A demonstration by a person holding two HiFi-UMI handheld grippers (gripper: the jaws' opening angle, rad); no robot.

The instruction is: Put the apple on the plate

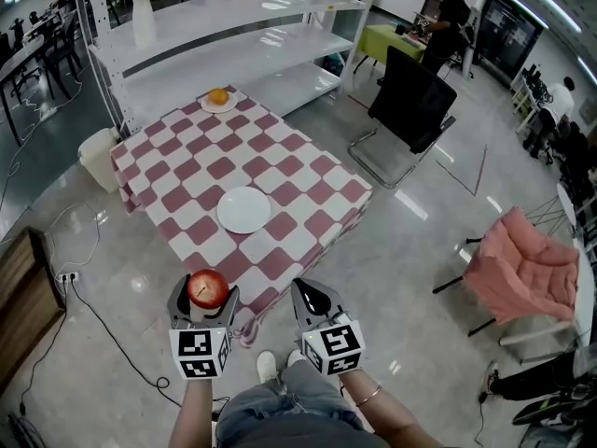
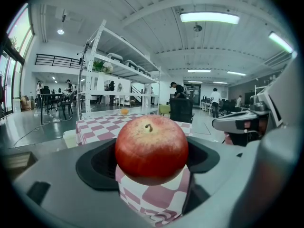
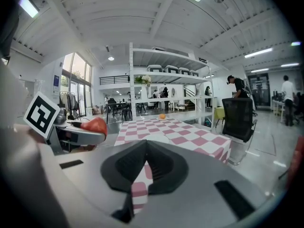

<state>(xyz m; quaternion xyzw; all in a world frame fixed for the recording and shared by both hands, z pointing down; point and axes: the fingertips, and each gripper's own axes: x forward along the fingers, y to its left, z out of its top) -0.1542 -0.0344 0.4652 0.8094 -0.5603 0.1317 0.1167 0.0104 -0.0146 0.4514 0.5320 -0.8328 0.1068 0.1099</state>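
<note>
A red apple (image 1: pixel 208 288) (image 2: pixel 151 149) is held between the jaws of my left gripper (image 1: pixel 204 299), which is shut on it just short of the near edge of the checked table (image 1: pixel 280 171). An empty white plate (image 1: pixel 243 209) lies on the table's near half, ahead of the apple. My right gripper (image 1: pixel 314 301) (image 3: pixel 142 172) hangs beside the left one, shut with nothing in it. From the right gripper view the apple (image 3: pixel 94 125) shows at the left.
A second small plate with an orange (image 1: pixel 218 98) sits at the table's far corner. A white shelf rack (image 1: pixel 233 26) stands behind the table, a black chair (image 1: pixel 410 110) to the right, a pink chair (image 1: pixel 522 269) further right. A white bin (image 1: pixel 96 157) is at the table's left.
</note>
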